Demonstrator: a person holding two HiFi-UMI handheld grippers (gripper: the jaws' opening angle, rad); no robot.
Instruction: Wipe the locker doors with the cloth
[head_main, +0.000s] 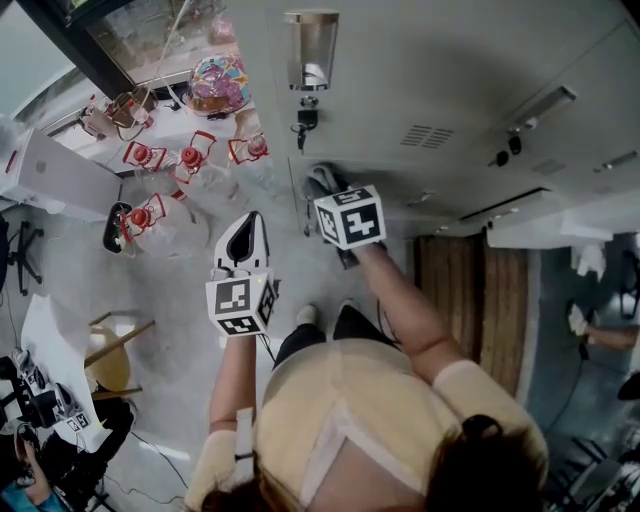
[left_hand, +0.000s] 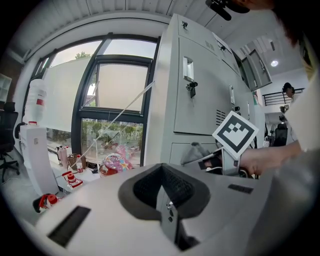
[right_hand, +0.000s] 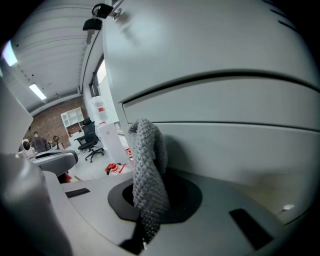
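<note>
The grey knitted cloth (right_hand: 148, 172) hangs from my right gripper (right_hand: 145, 220), whose jaws are shut on it, and it lies against a grey locker door (right_hand: 225, 110) just under a seam between two doors. In the head view the cloth (head_main: 322, 180) touches the locker door (head_main: 420, 90) ahead of the right gripper (head_main: 328, 197), below a handle plate (head_main: 310, 48) with hanging keys (head_main: 305, 120). My left gripper (head_main: 245, 238) is held beside the lockers, to the left, away from the doors. Its jaws (left_hand: 166, 200) are shut with nothing between them. It looks at the cloth (left_hand: 196, 151).
A white table (head_main: 215, 185) by the window holds several red-capped items and a colourful round object (head_main: 218, 84). A wooden stool (head_main: 112, 352) stands at the lower left. The person's feet (head_main: 320, 318) are close to the locker base. Another person (head_main: 605, 335) is at the far right.
</note>
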